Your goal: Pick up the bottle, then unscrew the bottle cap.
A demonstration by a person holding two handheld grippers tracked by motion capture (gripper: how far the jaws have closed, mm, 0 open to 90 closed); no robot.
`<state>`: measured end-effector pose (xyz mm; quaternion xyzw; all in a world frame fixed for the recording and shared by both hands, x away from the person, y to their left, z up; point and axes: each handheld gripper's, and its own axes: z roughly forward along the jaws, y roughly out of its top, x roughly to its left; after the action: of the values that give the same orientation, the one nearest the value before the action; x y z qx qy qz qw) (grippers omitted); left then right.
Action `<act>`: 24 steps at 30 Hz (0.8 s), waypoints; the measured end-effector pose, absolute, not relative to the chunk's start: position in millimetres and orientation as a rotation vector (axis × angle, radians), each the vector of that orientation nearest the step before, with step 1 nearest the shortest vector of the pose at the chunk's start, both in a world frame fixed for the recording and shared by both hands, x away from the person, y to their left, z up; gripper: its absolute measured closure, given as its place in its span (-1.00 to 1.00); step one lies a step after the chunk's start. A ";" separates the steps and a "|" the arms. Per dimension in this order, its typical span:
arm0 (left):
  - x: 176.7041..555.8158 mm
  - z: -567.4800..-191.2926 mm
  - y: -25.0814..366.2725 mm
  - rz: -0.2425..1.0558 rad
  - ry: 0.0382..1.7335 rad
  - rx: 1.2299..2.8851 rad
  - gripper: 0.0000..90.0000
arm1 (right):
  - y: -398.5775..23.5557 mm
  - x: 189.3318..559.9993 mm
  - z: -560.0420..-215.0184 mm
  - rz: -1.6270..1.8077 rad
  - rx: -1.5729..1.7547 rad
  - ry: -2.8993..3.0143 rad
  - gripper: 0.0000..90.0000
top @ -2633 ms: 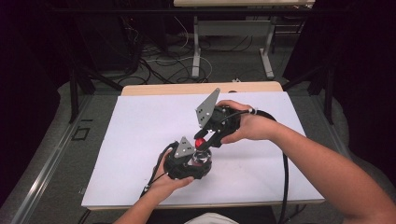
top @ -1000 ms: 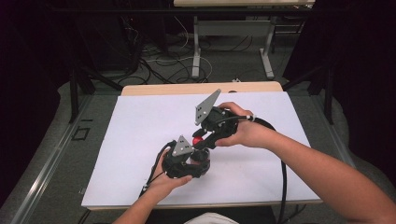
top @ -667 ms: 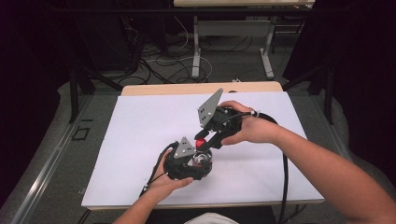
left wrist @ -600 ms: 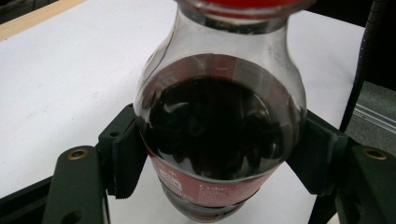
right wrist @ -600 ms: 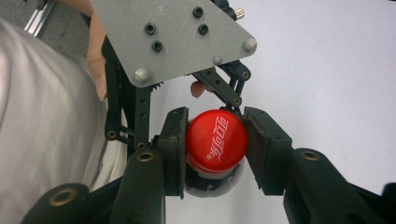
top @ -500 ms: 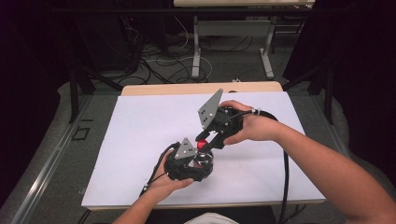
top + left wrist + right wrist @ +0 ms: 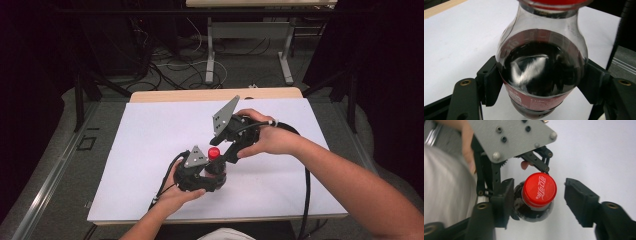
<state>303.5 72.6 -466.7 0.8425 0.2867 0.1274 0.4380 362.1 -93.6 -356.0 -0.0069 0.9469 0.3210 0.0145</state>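
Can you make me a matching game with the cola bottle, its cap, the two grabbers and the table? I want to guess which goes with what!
Things:
1. bottle cap
2. left gripper
3. right gripper
4. table

States:
A. white on top
B. jaws just opened, standing apart on either side of the cap
C. red
D. jaws clamped on the body of the cola bottle

Pairs: 1-C, 2-D, 3-B, 4-A
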 end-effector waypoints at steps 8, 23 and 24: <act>306.8 -467.3 75.5 0.345 0.778 2.083 -0.34 | -90.5 347.4 -362.4 0.985 0.256 2.814 -0.07; 304.6 -469.1 72.5 0.343 0.771 2.112 -0.34 | -85.0 351.8 -363.5 1.025 0.241 2.828 0.34; 304.4 -469.2 72.2 0.345 0.774 2.107 -0.34 | -85.0 352.3 -363.0 1.024 0.225 2.841 0.34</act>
<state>304.4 72.2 -469.2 0.8413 0.3090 0.1377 0.4216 352.3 -85.0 -363.0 0.0742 0.9366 0.3377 0.0565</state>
